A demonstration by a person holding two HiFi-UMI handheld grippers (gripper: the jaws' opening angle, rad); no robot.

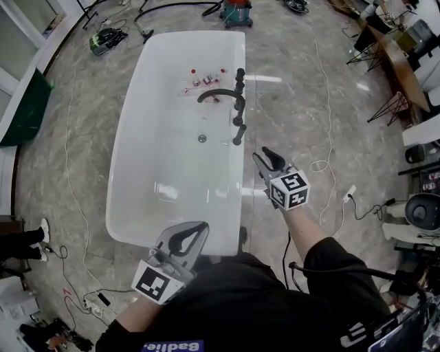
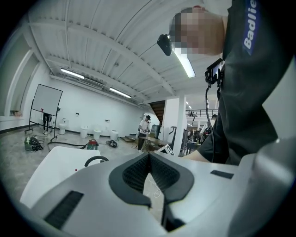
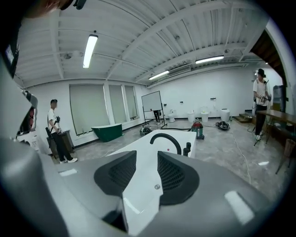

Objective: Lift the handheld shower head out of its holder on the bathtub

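Bathtub, white and long, runs from near to far through the middle of the head view on a grey marbled floor. On its right rim stands a row of black fittings. A curved spout arches over the basin, and nearer lies the handheld shower head, a tilted black rod resting in its holder on the rim.

The right gripper hangs over the floor just right of the tub, a little nearer than the shower head and apart from it. Its jaws stand parted with nothing between them. In the right gripper view only the tub and the spout show through the gap.

The left gripper is at the tub's near end with its jaw tips pressed together, empty.

Small red-capped items lie inside the far part of the basin and a drain sits mid-tub. A white cable coils on the floor right of the right gripper. A red and green vacuum cleaner stands beyond the far end, and a dark green tub sits far left.
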